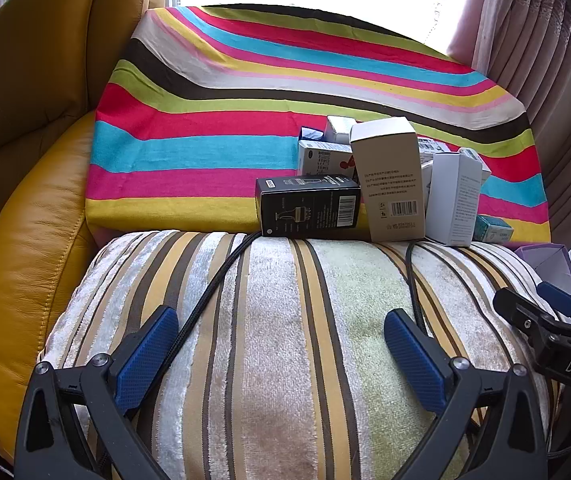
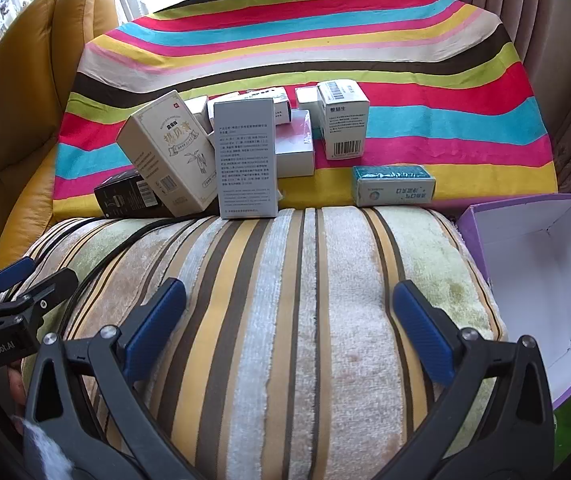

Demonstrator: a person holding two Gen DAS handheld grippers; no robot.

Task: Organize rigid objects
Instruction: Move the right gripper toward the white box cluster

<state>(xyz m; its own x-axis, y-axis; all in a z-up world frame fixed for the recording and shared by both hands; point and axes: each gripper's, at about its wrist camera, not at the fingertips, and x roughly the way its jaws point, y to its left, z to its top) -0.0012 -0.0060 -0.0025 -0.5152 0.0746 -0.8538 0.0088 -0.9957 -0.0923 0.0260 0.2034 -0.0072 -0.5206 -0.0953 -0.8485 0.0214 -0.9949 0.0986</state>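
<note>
I observe a cluster of small cardboard cartons on the multicoloured striped cloth. A black rectangular carton (image 1: 308, 206) lies on its side at the near left. A cream carton with a gold label (image 2: 167, 152) leans tilted against it. A tall pale-grey carton (image 2: 247, 158) stands upright. A teal-and-white carton (image 2: 394, 185) lies flat, apart. An open purple cardboard box with white interior (image 2: 541, 276) sits empty at right.

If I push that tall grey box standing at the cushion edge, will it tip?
Probably yes. The tall grey box stands upright on its small end, so a high push should topple it. The cream box leans beside it and may slide too. It looks like light cardboard, so grip gently.
</note>
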